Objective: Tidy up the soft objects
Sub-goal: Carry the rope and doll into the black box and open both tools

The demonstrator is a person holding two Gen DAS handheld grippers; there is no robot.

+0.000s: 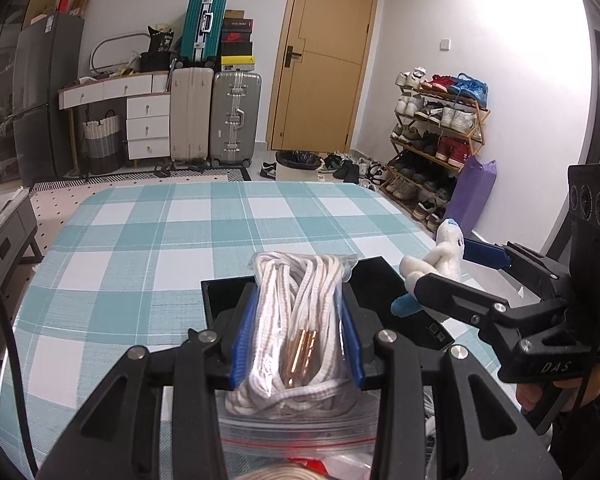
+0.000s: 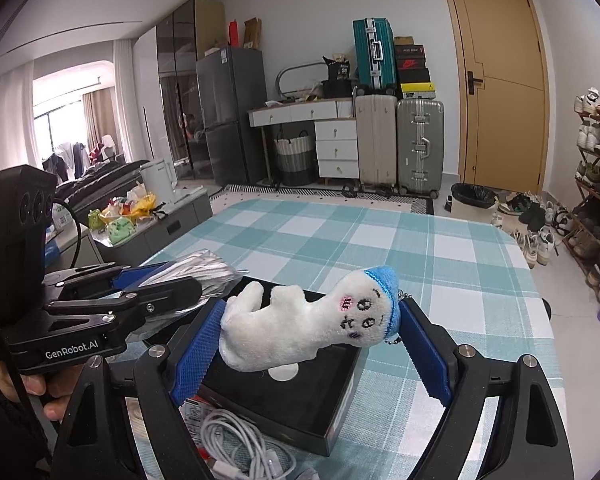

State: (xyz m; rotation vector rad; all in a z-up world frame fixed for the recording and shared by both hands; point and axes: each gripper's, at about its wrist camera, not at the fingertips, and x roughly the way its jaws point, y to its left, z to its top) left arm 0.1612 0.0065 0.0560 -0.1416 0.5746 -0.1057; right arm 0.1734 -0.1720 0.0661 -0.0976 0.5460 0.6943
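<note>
My left gripper [image 1: 298,332] is shut on a clear zip bag of white shoelaces [image 1: 300,320] and holds it above a black tray [image 1: 370,276] on the checked table. My right gripper [image 2: 306,344] is shut on a white plush toy with a blue cap [image 2: 300,328] and holds it sideways over the same black tray [image 2: 300,400]. In the left wrist view the plush [image 1: 432,264] and the right gripper [image 1: 452,276] sit at the tray's right edge. In the right wrist view the left gripper [image 2: 172,280] and its bag [image 2: 204,272] are at the left.
A coil of white cable [image 2: 240,444] lies by the tray's near-left corner. The teal-and-white checked tablecloth [image 1: 180,236] stretches beyond the tray. Suitcases [image 1: 216,116], a drawer unit, a door and a shoe rack [image 1: 436,136] stand behind the table.
</note>
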